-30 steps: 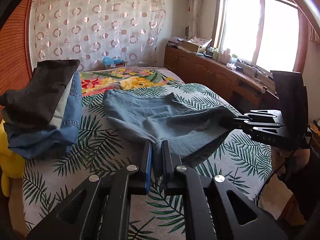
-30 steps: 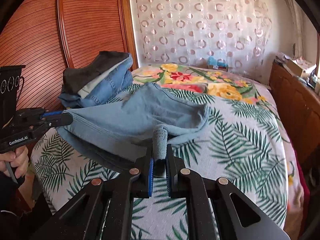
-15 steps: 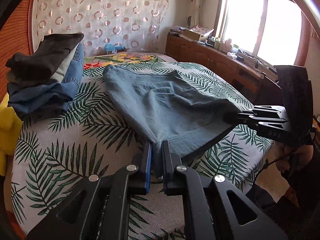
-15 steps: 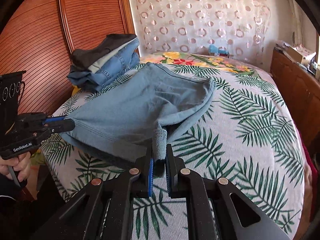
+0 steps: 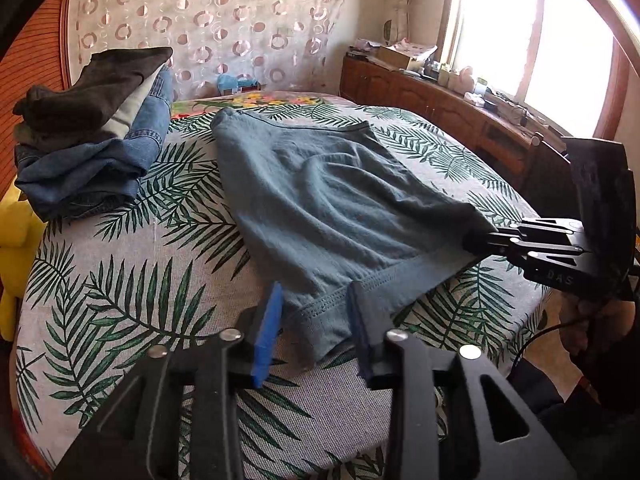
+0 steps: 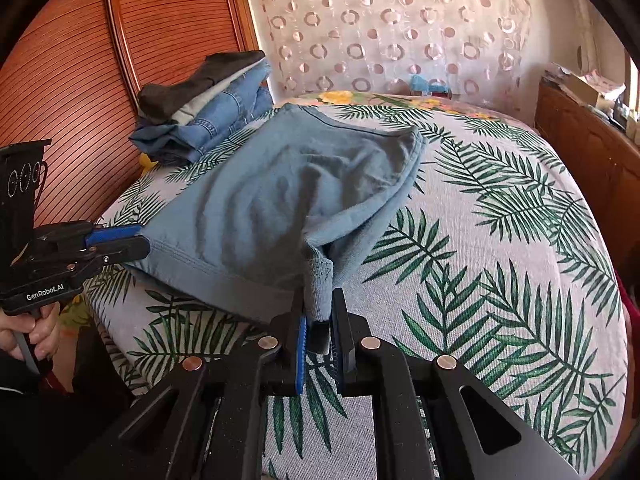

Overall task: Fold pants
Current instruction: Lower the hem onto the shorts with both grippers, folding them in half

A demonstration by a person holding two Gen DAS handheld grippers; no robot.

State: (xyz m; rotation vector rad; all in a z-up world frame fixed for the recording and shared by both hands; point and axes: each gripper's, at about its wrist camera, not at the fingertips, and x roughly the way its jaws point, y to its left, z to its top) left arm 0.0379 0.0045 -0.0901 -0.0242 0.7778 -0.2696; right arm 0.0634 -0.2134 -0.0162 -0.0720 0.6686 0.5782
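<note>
A: What is seen at the bottom of the left wrist view?

B: The left gripper (image 5: 314,320) is seen with its jaws spread wide; a hem corner of the pants (image 5: 320,208) lies between the 2 fingers, gripped by neither.

A: And the right gripper?

B: At the bottom centre of the right wrist view, the right gripper (image 6: 320,320) is pinched on another hem corner, with a bunch of the fabric standing up between the pads. In the left wrist view it is seen at the right edge (image 5: 478,240), pressed together on that corner.

A: Where are the pants placed?

B: The pants (image 6: 280,200) are spread over the bed (image 6: 500,280), across the leaf-print cover, from the near edge towards the middle of the frame. The hem is raised slightly at the right gripper.

A: What is found beyond them?

B: A stack (image 5: 92,128) of folded clothes is seen in the upper left, beside the pants but apart from them. Behind it, a curtain (image 5: 208,24) with ring patterns is hung across the far wall. A cabinet (image 5: 448,116) is set along the upper right, under the window (image 5: 532,36).
</note>
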